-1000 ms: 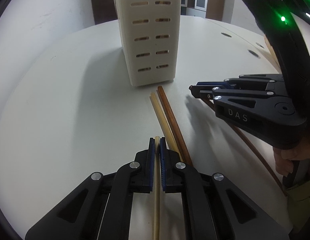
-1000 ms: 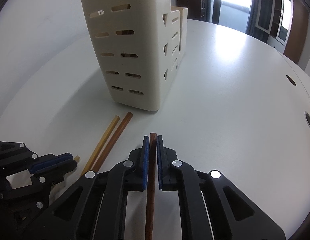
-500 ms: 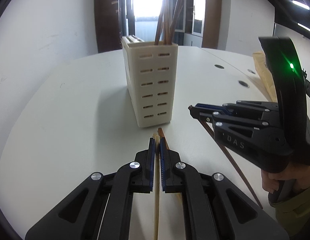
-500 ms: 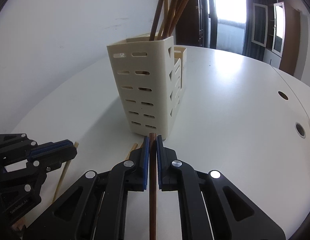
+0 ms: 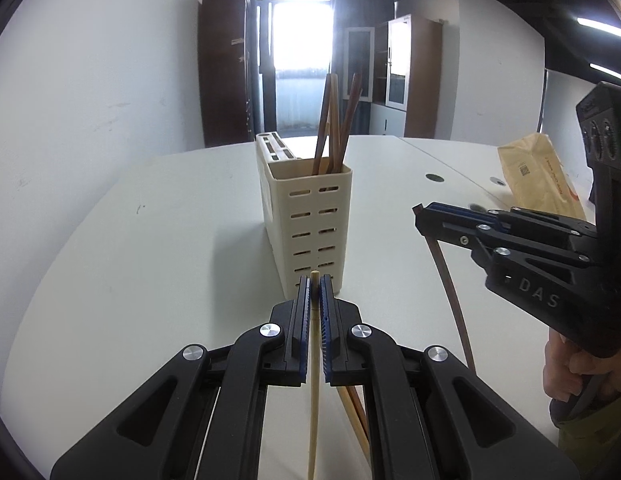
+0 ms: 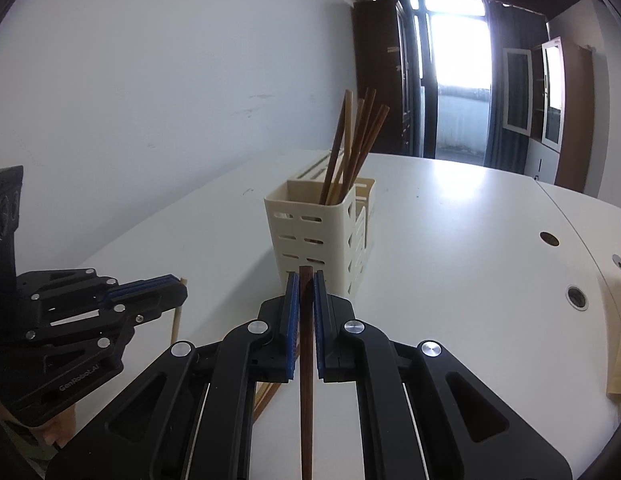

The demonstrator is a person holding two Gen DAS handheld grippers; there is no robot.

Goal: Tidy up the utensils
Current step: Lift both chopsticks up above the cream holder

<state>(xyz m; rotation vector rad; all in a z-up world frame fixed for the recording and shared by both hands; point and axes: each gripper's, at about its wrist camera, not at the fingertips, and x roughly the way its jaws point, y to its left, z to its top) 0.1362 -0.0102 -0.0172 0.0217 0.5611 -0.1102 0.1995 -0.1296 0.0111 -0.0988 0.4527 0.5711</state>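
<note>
Left gripper (image 5: 315, 312): closed on a pale chopstick (image 5: 313, 380), whose tip pokes just past the blue pads; the stick runs back down between the black fingers.
Right gripper (image 6: 305, 312): clamped on a dark brown chopstick (image 6: 306, 380), tip just clear of the pads; in the left wrist view the same gripper (image 5: 424, 216) shows from the side, the brown stick hanging below it toward the table.
Utensil holder (image 5: 308, 224): cream, slotted, upright on the white table (image 5: 150, 260) — ahead of both grippers and apart from them. Several chopsticks (image 5: 336, 120) already stand in its front compartment, leaning.
Loose chopsticks (image 5: 352, 412): one pale and one brown lie on the table under the left gripper, mostly hidden by its fingers.
Paper bag (image 5: 538, 176): brown, at the table's right side — well away from the holder.
</note>
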